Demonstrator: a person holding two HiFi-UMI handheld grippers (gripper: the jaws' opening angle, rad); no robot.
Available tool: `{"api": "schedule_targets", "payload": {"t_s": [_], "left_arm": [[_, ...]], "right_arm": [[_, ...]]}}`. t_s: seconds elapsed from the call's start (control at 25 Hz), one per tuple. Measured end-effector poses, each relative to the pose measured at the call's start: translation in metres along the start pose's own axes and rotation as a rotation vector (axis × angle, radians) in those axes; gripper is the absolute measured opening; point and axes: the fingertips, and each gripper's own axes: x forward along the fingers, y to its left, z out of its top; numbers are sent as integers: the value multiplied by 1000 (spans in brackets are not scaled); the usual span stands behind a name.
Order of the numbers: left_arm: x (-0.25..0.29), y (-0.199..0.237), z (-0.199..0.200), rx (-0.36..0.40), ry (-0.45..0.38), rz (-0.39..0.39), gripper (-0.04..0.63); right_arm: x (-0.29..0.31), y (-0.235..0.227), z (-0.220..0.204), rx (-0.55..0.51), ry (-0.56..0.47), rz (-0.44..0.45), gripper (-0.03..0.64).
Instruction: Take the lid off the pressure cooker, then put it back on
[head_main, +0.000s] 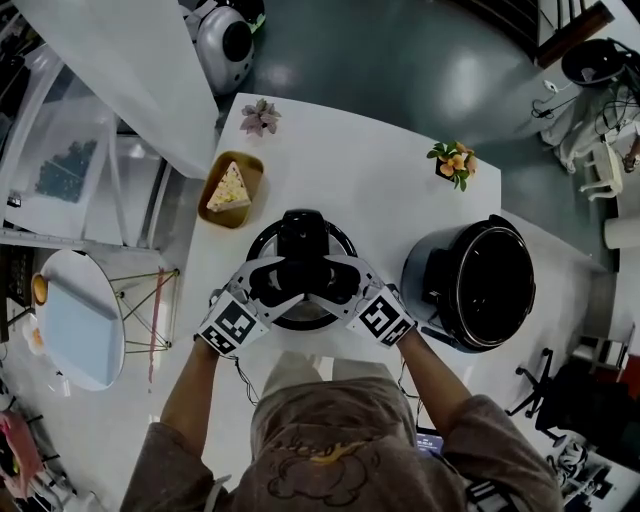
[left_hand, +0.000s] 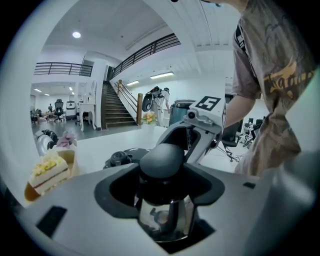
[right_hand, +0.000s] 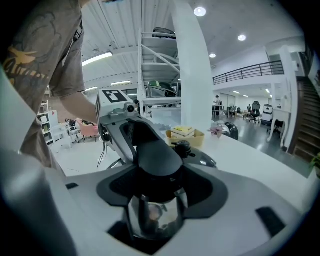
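Note:
The pressure cooker's steel lid (head_main: 260, 248) lies flat on the white table (head_main: 370, 190), apart from the open black pot (head_main: 470, 285) to its right. A long black handle (head_main: 302, 240) runs across the lid's top. My left gripper (head_main: 285, 285) comes in from the lower left and my right gripper (head_main: 330, 285) from the lower right, both closed round the handle's near end. In the left gripper view the handle's rounded end (left_hand: 161, 160) fills the jaws' notch, with the right gripper (left_hand: 197, 130) just behind it. The right gripper view shows the same handle (right_hand: 155, 155) seated between its jaws.
A slice of cake on a brown plate (head_main: 230, 190) sits just beyond the lid to the left. Small potted flowers stand at the far left (head_main: 260, 117) and far right (head_main: 452, 162) of the table. The table's edge runs close on the left.

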Motion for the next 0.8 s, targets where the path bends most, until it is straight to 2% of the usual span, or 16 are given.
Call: {"api": "schedule_targets", "payload": {"t_s": [0.36,0.8], "left_arm": [[-6,1,8,-16,2,-16,267],[-44,0,80,41,-15,1,268]], "right_arm": [[-4,-1,10,4,3,7,267],[-39,0,83,-24,-27,-49,267]]}}
